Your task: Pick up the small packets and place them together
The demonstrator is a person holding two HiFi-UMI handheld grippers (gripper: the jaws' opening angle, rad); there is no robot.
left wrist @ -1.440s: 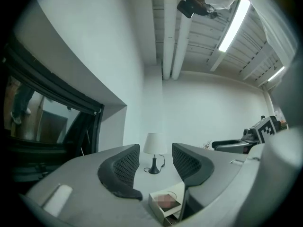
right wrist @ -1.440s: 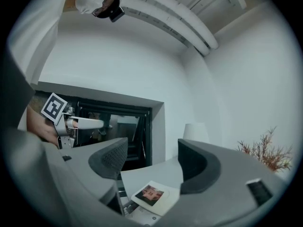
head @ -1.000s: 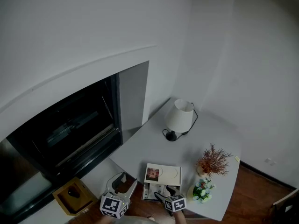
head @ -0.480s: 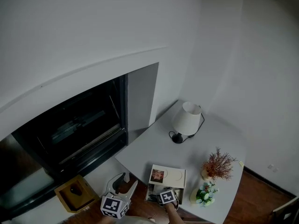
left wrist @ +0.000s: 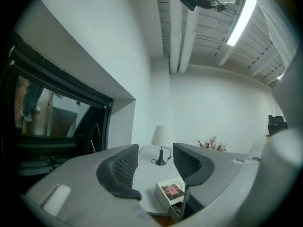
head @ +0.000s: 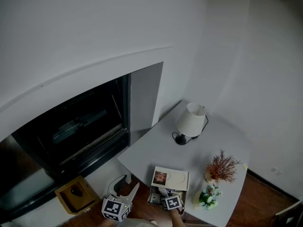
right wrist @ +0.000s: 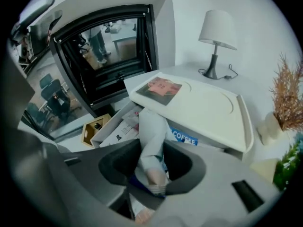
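- Worktop [head: 156, 157]: white box [right wrist: 199, 103] with its drawer [right wrist: 110, 123] open and loose packets [right wrist: 122, 130] inside; grouping looks barely begun.
- Left tool [left wrist: 154, 167]: jaws wide, empty, held away from the drawer.
- Right tool [right wrist: 154, 169]: jaws closing on pale packet [right wrist: 152, 131] above the drawer.

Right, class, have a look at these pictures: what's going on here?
A person is working with two hand-held tongs at a white box on a table. The right tongs are at the box's open drawer and are closing on a pale packet, with more packets lying in the drawer. The left tongs are open and empty, held clear of the box and pointing towards the lamp.
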